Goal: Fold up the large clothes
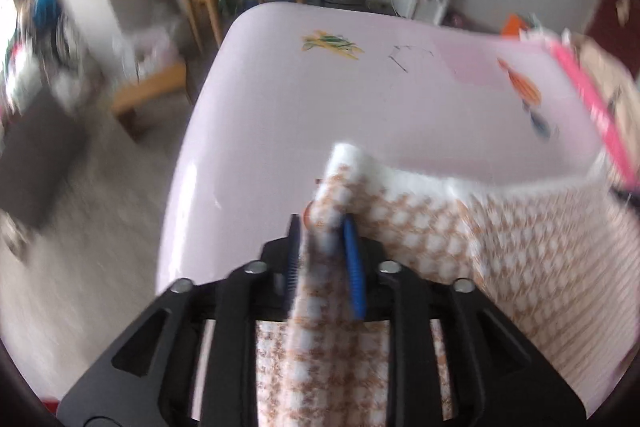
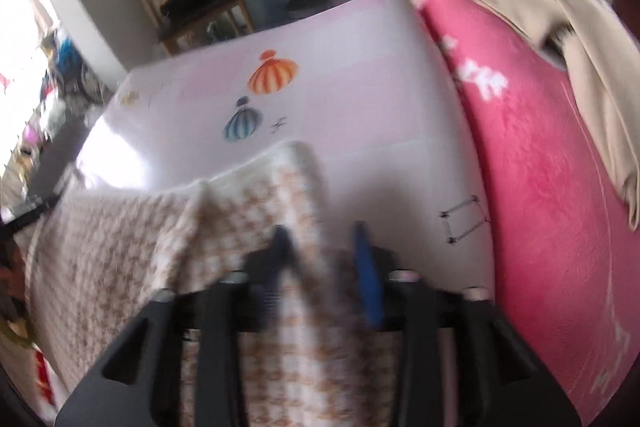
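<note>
Checked cloth (image 1: 420, 227) draped over pale pink table (image 1: 280, 107), filling 3 to 6 o'clock. Left tongs (image 1: 322, 227) part open, cloth fold between pads. Right tongs (image 2: 322, 231) wider, cloth loose between.

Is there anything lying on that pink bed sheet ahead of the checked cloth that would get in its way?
Nothing visible does. The checked cloth sits between the fingers of both the left gripper and the right gripper, and the sheet ahead is bare. The pink blanket lies off to the right.
</note>
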Action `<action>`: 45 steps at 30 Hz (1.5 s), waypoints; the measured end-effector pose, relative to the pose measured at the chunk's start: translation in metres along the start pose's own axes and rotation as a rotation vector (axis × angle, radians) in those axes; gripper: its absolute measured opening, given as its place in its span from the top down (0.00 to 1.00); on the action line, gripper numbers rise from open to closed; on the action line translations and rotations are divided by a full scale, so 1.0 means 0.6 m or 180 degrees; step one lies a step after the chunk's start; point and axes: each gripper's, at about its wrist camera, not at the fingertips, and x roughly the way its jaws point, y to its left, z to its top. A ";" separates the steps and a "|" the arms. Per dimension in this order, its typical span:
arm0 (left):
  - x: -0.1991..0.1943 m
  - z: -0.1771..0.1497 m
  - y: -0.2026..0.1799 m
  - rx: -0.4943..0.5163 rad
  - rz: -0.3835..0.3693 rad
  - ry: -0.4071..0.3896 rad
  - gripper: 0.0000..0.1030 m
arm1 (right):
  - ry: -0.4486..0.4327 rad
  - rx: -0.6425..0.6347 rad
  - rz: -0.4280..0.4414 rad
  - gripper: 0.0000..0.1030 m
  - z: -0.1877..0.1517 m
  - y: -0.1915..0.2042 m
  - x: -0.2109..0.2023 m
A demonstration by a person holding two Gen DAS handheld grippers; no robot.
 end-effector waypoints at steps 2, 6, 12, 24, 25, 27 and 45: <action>-0.011 0.002 0.029 -0.0236 -0.0240 -0.0034 0.71 | -0.0114 0.0141 0.0112 0.49 0.006 -0.022 -0.020; -0.053 0.013 0.030 -0.0277 -0.0349 -0.0339 0.73 | -0.0333 0.0149 0.0221 0.49 0.023 -0.017 -0.054; -0.044 0.031 -0.045 -0.0085 -0.0638 -0.0258 0.73 | -0.0217 -0.0253 0.0434 0.49 0.042 0.081 -0.018; -0.024 0.003 0.042 -0.0733 -0.0491 -0.0067 0.67 | -0.0170 0.0602 -0.0078 0.49 0.033 -0.014 -0.014; -0.046 -0.002 0.041 -0.0673 -0.0493 -0.0140 0.67 | -0.0212 0.0576 -0.0112 0.49 0.031 -0.010 -0.031; -0.082 -0.009 0.024 -0.0495 -0.0493 -0.0256 0.66 | -0.0322 0.0394 -0.0136 0.46 0.016 0.012 -0.072; -0.154 -0.338 -0.096 0.0732 -0.0283 -0.0191 0.54 | -0.0086 -0.0345 -0.0250 0.37 -0.327 0.077 -0.160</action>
